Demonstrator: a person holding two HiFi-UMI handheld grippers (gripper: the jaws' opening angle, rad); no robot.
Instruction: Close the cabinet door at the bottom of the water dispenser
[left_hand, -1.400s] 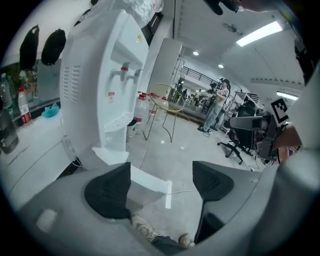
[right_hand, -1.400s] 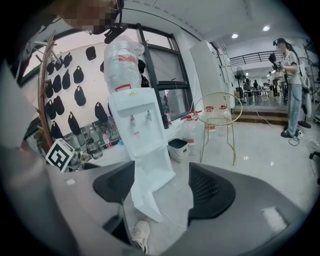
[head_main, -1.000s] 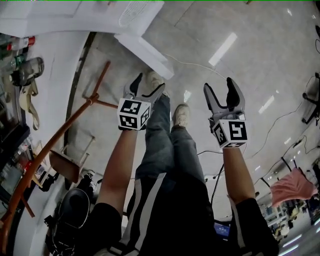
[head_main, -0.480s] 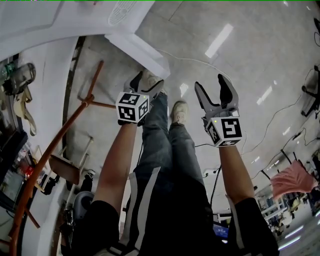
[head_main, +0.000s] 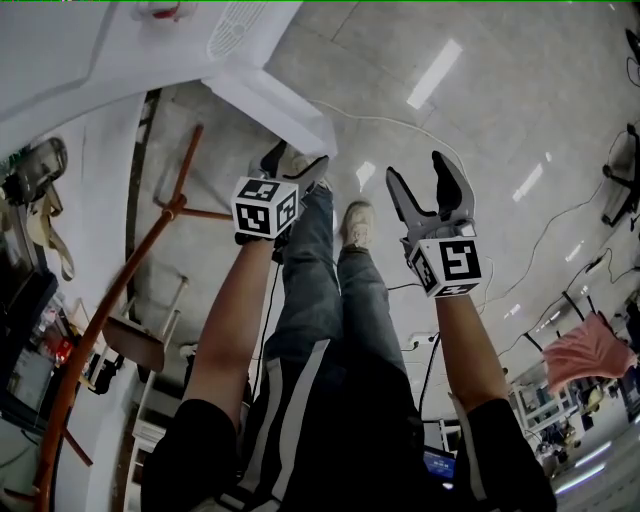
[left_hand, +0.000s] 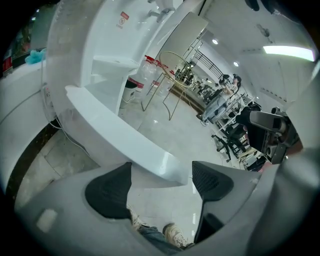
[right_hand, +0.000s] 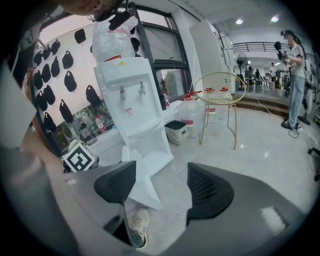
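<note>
The white water dispenser (right_hand: 131, 95) stands against the wall with a bottle on top. Its bottom cabinet door (right_hand: 141, 182) hangs open, swung out over the floor. From the head view the door (head_main: 268, 98) juts out from the dispenser's base (head_main: 90, 60). My left gripper (head_main: 297, 163) is open just below the door's free corner, apart from it. In the left gripper view the door's top edge (left_hand: 122, 137) runs just beyond that empty gripper (left_hand: 160, 182). My right gripper (head_main: 420, 178) is open too, out to the right, and the right gripper (right_hand: 160, 187) holds nothing.
A wooden-legged stool (head_main: 125, 290) stands at the left by the wall. A gold wire stool (right_hand: 218, 97), water jugs (right_hand: 192, 109) and a small white bin (right_hand: 176, 131) sit right of the dispenser. A cable (head_main: 400, 125) trails over the tiled floor. A person (right_hand: 295, 75) stands far off.
Both grippers have shifted up in the head view toward the open door. The left one has sunk and now sits close under the door's corner. Both stay open.
</note>
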